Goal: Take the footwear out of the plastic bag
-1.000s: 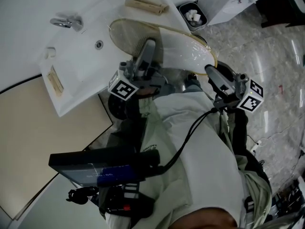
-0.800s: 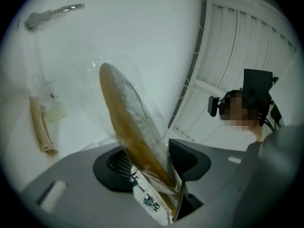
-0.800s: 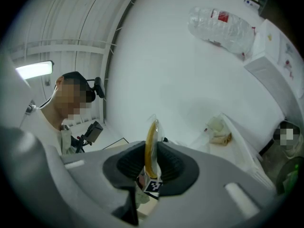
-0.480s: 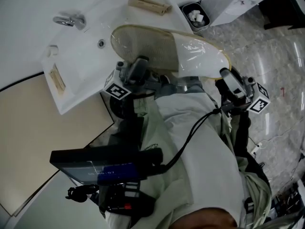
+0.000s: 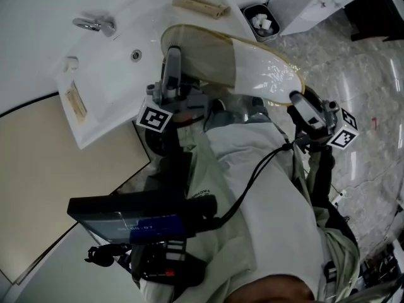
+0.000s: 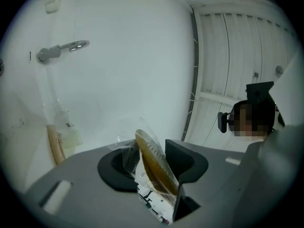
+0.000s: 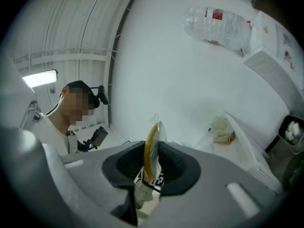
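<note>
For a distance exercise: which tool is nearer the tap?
Left. The left tool has just closed on the slipper end toward the tap; the right tool, jaws just loosened slightly, pinches the far end.

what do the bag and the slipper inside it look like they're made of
bag: thin clear plastic film, glossy, with glare and wrinkles. slipper: probably soft white fabric over a matte tan textured sole with yellow edging; sole material unclear.

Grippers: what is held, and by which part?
The bagged slipper: left gripper, jaws just closing, pinches its heel end; right gripper, jaws just eased wider, pinches its toe.
</note>
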The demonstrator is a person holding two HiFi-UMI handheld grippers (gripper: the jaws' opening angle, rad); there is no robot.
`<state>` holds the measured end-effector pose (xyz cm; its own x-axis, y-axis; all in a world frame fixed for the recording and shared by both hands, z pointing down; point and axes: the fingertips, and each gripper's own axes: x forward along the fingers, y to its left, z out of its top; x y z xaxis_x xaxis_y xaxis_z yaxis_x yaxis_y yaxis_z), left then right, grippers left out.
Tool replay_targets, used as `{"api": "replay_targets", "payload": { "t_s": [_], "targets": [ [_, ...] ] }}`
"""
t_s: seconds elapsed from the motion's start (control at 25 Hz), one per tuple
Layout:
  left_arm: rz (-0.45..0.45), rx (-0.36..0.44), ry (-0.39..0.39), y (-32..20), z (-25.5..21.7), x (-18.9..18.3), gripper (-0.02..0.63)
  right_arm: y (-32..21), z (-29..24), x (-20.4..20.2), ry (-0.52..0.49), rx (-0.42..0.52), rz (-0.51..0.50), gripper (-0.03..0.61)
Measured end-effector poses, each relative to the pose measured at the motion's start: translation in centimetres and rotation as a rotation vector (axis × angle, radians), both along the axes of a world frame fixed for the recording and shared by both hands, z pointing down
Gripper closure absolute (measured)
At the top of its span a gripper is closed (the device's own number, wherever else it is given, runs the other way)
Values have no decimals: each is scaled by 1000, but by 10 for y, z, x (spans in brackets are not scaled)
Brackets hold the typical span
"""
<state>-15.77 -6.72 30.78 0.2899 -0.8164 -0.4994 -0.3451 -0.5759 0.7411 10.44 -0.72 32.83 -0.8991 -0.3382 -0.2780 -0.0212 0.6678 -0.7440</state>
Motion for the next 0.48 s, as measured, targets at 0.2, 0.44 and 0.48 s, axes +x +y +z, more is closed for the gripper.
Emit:
{"api": "replay_targets", "payload": {
  "t_s": [0.2, 0.44, 0.48],
  "targets": [
    [-49, 49, 12, 8, -15, -8, 466, 4, 11, -15, 114, 17, 2, 500],
    [-116, 107, -180, 18, -29, -18, 453, 5, 5, -13, 84, -35, -10, 509],
    [-117, 132, -178, 21, -35, -18, 454, 3, 5, -12, 99, -23, 2, 509]
  ]
}}
